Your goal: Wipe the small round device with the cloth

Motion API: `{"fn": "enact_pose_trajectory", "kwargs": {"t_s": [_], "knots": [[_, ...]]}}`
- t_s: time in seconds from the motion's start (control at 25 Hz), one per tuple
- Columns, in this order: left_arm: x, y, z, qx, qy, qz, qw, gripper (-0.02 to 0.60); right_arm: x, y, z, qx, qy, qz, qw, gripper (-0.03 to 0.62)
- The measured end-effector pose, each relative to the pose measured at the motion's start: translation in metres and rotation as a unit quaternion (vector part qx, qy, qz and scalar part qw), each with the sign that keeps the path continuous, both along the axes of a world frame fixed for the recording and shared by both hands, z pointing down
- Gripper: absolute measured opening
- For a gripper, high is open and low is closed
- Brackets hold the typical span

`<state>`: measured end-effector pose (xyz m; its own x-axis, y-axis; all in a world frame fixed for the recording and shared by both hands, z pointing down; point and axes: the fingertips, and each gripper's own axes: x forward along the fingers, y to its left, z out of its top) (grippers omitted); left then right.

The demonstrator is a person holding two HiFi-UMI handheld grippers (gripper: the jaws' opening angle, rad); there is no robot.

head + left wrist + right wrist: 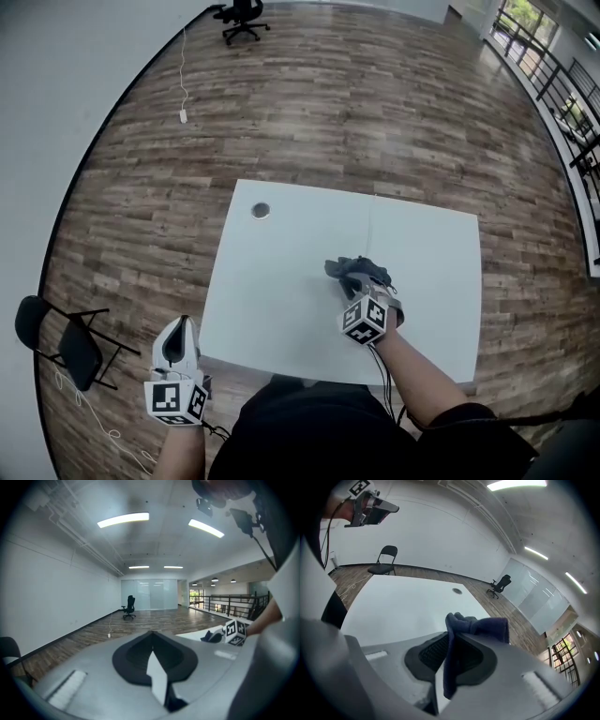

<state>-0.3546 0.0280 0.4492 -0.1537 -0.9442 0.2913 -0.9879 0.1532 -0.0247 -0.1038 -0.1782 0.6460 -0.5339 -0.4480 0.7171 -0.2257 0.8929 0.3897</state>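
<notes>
While right tongs (451,629) pinch cloth (483,626), device (261,210) lies well apart; left tongs (152,637) closed.

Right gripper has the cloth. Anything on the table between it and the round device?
Nothing visible. The right gripper, shut on the cloth, is over the near right of the table; the small round device sits near the far left corner, only bare table between. The left gripper is off the near left edge, clear of that path.

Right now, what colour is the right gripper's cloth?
The crumpled cloth is dark blue; best in right gripper view.
</notes>
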Motion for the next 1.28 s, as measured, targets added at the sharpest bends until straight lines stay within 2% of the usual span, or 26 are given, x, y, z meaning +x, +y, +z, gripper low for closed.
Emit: {"fn": "enact_pose_trajectory", "kwargs": {"t_s": [0.24,0.44,0.52,0.6,0.72,0.84,0.96,1.04,1.12,1.2,1.28], "knots": [[-0.003,0.016,-0.001,-0.007,-0.005,-0.017,0.9998,0.008,-0.001,0.019,0.026,-0.042,0.009,-0.009,0.999,0.044],[-0.005,0.027,0.0,-0.011,-0.004,-0.026,0.9996,0.008,0.005,0.036,0.055,-0.13,0.009,0.014,0.991,0.044],[-0.007,0.028,0.001,-0.011,-0.003,-0.029,0.9995,0.008,0.0,0.046,0.053,-0.161,-0.007,-0.001,0.987,0.044],[-0.009,0.027,0.002,-0.009,0.0,-0.032,0.9995,0.008,-0.009,0.052,0.038,-0.171,-0.03,-0.027,0.984,0.044],[-0.003,0.022,0.0,-0.001,-0.001,-0.027,0.9996,0.008,-0.016,0.037,-0.005,-0.122,-0.067,-0.043,0.989,0.041],[0.001,0.019,-0.002,0.008,-0.002,-0.025,0.9997,0.008,-0.014,0.006,-0.059,-0.045,-0.108,-0.034,0.993,0.034],[-0.003,0.019,-0.003,0.015,0.001,-0.033,0.9994,0.008,-0.004,-0.027,-0.104,0.046,-0.128,-0.015,0.991,0.031],[-0.004,0.02,-0.004,0.019,0.001,-0.036,0.9992,0.008,0.006,-0.047,-0.122,0.105,-0.121,0.003,0.987,0.029],[-0.003,0.021,-0.003,0.017,0.0,-0.038,0.9991,0.008,0.016,-0.062,-0.126,0.143,-0.097,0.019,0.985,0.029],[-0.002,0.023,-0.004,0.016,-0.002,-0.04,0.9991,0.008,0.024,-0.069,-0.11,0.153,-0.061,0.016,0.986,0.028],[-0.002,0.025,-0.004,0.014,-0.004,-0.043,0.999,0.008,0.03,-0.068,-0.085,0.138,-0.031,0.011,0.99,0.028]]}}
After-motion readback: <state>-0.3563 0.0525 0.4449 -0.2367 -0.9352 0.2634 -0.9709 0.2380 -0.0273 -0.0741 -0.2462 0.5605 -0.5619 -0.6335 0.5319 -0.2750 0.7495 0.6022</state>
